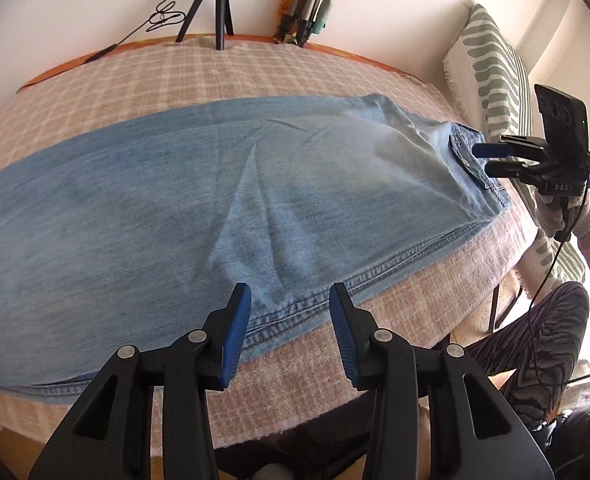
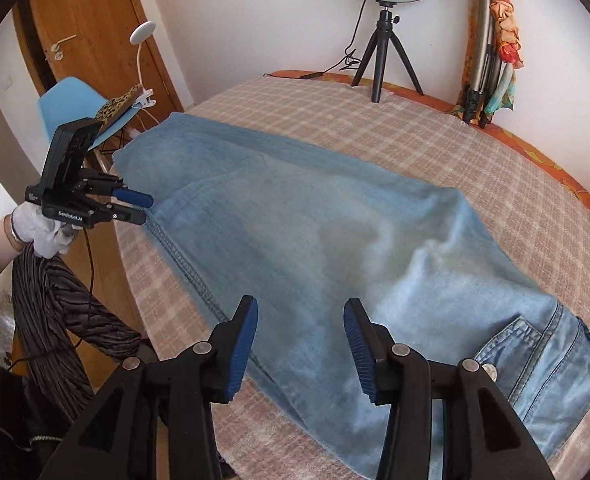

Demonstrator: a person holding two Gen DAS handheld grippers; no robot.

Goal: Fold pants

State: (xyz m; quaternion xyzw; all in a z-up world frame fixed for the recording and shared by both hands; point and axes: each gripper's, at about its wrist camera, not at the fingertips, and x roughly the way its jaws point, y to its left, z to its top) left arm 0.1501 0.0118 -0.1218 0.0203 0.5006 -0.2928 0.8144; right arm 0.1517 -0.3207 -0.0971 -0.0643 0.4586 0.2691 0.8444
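Note:
Light blue denim pants [image 1: 175, 200] lie flat on a pink checked cloth [image 1: 155, 76], folded lengthwise, legs running left and waistband at the right. My left gripper [image 1: 291, 300] hovers open over the near side seam, with nothing between its blue pads. In the right wrist view it [image 2: 145, 208] sits at the seam's edge, partway along the leg. My right gripper [image 2: 301, 312] stands open above the seat of the pants [image 2: 295, 220], left of the back pocket [image 2: 535, 360], holding nothing. From the left wrist view it [image 1: 485, 159] hangs just off the waistband.
A ring light on a black tripod [image 2: 387, 40] and a folded stand draped with a scarf [image 2: 491, 48] stand at the far edge by the wall. A blue chair [image 2: 83, 104] is beyond the leg end. A striped cushion [image 1: 495, 80] and a person's patterned trouser leg [image 1: 543, 340] are nearby.

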